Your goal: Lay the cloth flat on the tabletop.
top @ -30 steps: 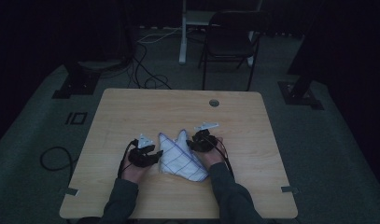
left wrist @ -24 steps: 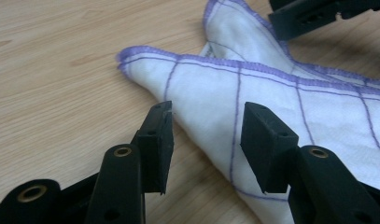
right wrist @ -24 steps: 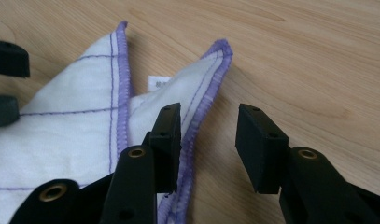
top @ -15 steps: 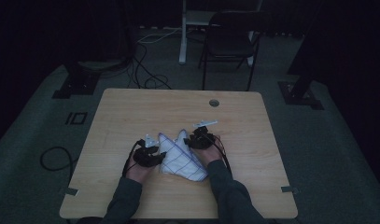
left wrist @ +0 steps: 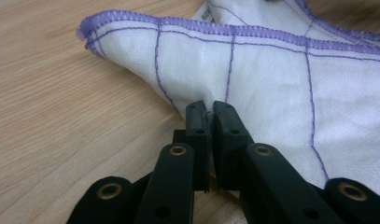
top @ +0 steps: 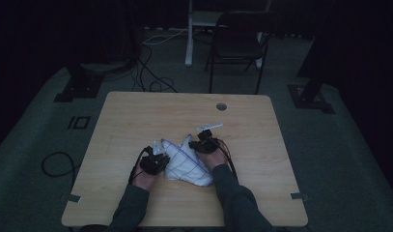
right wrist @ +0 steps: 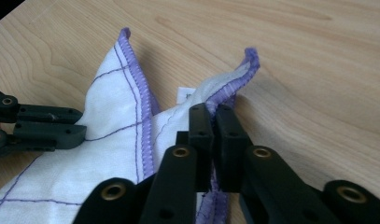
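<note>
Nearest the person, on the near half of the wooden bench (top: 136, 125), lies a white cloth (top: 184, 162) crossed by thin purple grid lines and edged with thick purple overlock stitching; it sits crumpled between the two hands, with two corners sticking up toward the far side. The left gripper (left wrist: 209, 116) has just been closing, and its fingers are now clenched on a fold of the cloth's side, fabric pinched between the pads. The right gripper (right wrist: 214, 119) has likewise just been closing and now grasps the stitched hem below one upturned corner. The left gripper view brings out the weave, the stitching along the hem and one pointed corner lying on the wood. The right gripper view shows both raised corners, a small white label tucked between them, and the left gripper's fingers (right wrist: 52, 126) on the cloth at the picture's left edge. From the high view come the sleeved forearms, the cables trailing from each gripper, and a round hole (top: 221, 106) near the bench's far edge. Beyond the bench, grey carpet, loose cables (top: 150, 79) and a dark folding chair (top: 237, 46) stand in a dim room.
</note>
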`<state>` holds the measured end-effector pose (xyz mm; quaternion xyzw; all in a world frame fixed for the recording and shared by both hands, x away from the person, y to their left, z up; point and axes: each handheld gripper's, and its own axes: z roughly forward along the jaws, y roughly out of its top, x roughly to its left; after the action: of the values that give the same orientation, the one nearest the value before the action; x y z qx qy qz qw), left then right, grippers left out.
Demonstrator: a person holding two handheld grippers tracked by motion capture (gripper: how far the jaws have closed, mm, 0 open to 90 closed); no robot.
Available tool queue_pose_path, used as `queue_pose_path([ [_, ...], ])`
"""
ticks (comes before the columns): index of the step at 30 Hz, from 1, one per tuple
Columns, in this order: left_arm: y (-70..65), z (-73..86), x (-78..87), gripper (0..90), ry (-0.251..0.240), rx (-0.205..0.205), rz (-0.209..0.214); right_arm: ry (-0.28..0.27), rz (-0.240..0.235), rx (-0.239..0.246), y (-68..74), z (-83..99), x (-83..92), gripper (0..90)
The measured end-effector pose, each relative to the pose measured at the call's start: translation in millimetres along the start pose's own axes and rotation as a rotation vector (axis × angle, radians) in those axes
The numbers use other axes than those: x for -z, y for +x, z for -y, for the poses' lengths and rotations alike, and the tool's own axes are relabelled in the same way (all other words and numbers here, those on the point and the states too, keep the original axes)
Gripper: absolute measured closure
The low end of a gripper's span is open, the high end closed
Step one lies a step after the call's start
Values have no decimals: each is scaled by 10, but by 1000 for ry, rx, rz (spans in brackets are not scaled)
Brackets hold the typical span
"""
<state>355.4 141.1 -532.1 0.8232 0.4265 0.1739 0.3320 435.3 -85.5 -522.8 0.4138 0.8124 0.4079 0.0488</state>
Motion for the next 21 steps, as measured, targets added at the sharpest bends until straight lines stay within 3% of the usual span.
queue_pose_path([
  [12,62,28,115,875,-39,16,-27,-49,66,58,28,-46,247,890],
  [21,119,108,145,875,-49,44,-37,-58,96,52,-47,-3,374,890],
])
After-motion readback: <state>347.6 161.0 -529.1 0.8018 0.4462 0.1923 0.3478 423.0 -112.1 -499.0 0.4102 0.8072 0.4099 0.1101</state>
